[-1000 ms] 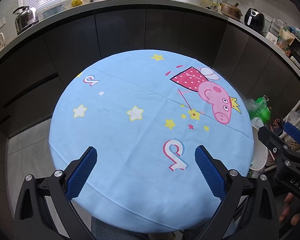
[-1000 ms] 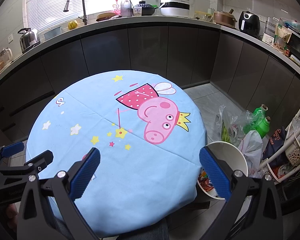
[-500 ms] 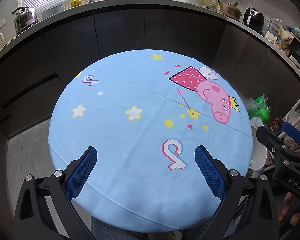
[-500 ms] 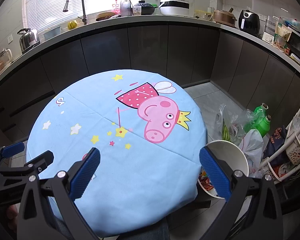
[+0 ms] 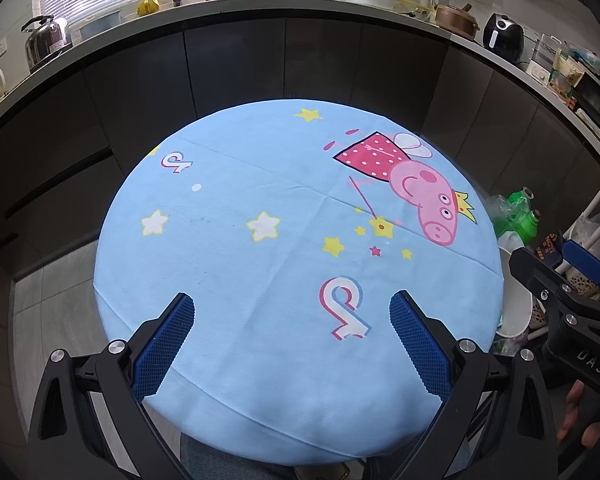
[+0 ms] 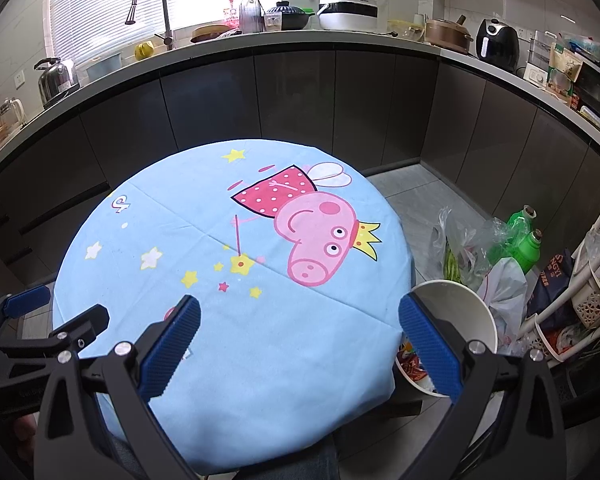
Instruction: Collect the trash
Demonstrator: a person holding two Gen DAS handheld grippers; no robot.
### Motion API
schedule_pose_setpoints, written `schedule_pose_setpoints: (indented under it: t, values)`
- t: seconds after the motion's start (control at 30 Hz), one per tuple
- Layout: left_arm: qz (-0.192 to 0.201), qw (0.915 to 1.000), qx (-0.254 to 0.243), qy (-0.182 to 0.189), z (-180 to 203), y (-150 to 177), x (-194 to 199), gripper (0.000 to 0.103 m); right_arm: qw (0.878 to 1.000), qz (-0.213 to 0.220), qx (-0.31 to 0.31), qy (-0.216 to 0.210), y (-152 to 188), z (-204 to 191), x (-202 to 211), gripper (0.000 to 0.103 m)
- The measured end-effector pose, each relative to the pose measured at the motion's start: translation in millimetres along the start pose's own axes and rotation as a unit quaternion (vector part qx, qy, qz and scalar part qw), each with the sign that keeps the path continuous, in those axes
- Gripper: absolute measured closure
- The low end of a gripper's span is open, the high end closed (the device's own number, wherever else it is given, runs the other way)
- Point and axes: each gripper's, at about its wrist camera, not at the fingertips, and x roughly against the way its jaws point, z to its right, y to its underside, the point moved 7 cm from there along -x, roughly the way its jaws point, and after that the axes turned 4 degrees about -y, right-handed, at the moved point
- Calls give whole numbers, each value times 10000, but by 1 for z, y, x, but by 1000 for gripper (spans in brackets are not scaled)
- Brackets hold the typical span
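A round table (image 5: 260, 264) (image 6: 236, 344) under a light blue cartoon-pig cloth fills both views; no loose trash shows on it. My left gripper (image 5: 292, 308) hovers open over the table's near edge with nothing between its blue pads. Open and holding nothing, my right gripper (image 6: 300, 312) hangs over the near right edge. A white waste bin (image 6: 460, 312) (image 5: 516, 320) stands on the floor right of the table, with coloured wrappers inside at its bottom. The right gripper appears at the right edge of the left wrist view (image 5: 572, 280).
Dark cabinets and a counter with a kettle (image 6: 56, 78), faucet (image 6: 156, 12), pots and an air fryer (image 6: 496, 42) curve behind the table. Plastic bags (image 6: 472, 252), green bottles (image 6: 528, 244) and a white rack (image 6: 596, 280) crowd the floor at the right.
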Motion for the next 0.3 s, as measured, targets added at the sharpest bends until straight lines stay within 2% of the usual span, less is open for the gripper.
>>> schedule_pose_setpoints:
  t: [0.3]
  values:
    - [10,10000,-44,-24,0,-2,0,9,10000,1,-53,22,-1,1,0,3]
